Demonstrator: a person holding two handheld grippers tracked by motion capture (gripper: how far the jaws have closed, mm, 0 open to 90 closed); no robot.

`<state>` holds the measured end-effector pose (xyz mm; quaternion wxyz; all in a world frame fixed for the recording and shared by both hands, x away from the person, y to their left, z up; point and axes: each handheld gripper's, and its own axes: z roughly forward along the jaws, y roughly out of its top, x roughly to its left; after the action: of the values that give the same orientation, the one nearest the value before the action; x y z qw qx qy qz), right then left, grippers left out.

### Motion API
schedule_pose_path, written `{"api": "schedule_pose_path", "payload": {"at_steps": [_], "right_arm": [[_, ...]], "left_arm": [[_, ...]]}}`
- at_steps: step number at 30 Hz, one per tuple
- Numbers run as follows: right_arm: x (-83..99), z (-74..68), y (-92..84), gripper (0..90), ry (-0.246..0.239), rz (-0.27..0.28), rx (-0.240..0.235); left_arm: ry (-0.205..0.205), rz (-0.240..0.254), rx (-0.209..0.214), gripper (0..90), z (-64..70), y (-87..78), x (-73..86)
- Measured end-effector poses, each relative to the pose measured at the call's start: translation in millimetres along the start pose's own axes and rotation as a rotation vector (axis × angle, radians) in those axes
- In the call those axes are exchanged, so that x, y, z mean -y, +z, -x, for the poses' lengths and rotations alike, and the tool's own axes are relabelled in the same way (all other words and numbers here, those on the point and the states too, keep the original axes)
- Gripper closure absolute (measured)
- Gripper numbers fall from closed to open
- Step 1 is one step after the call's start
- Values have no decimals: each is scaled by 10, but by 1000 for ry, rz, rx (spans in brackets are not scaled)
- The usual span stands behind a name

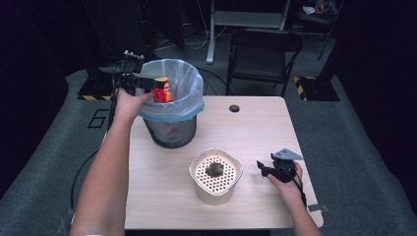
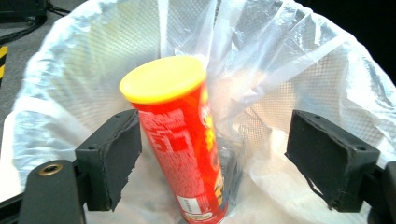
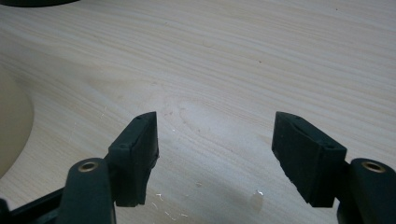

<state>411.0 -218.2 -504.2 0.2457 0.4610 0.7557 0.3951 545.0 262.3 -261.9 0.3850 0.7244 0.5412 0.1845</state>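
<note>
Left hand-held gripper (image 2: 212, 158) over the bin (image 1: 172, 130) with jaws spread wide; red chip can (image 2: 180, 140) with yellow lid between them, at most brushing the left pad (image 2: 114, 158), well clear of the right pad, nothing clamped, can already inside the plastic liner (image 2: 299, 70). Right hand-held gripper (image 3: 215, 158) parked low over the surface (image 3: 233, 60) beside the cream perforated container (image 1: 216, 176), jaws apart, nothing held. Risks: can tilted against the liner, likely to snag loose plastic; liner could catch on a pad during withdrawal and pull off the rim.
</note>
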Motion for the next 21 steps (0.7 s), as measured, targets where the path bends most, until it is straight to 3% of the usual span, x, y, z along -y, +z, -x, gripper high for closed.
{"api": "schedule_pose_path", "payload": {"at_steps": [4, 13, 16, 17, 21], "right_arm": [[-1, -3, 1, 313, -4, 3, 5], [2, 0, 4, 313, -11, 4, 10], [-1, -4, 7, 313, -16, 5, 13], [0, 0, 2, 313, -25, 3, 11], [2, -9, -3, 313, -7, 3, 12]], "left_arm": [[5, 10, 21, 230, -5, -104, 0], [70, 39, 46, 260, 118, -464, -50], [99, 48, 54, 260, 164, -578, -27], [132, 40, 58, 260, 166, -619, -16], [147, 56, 102, 247, 201, -724, 74]]}}
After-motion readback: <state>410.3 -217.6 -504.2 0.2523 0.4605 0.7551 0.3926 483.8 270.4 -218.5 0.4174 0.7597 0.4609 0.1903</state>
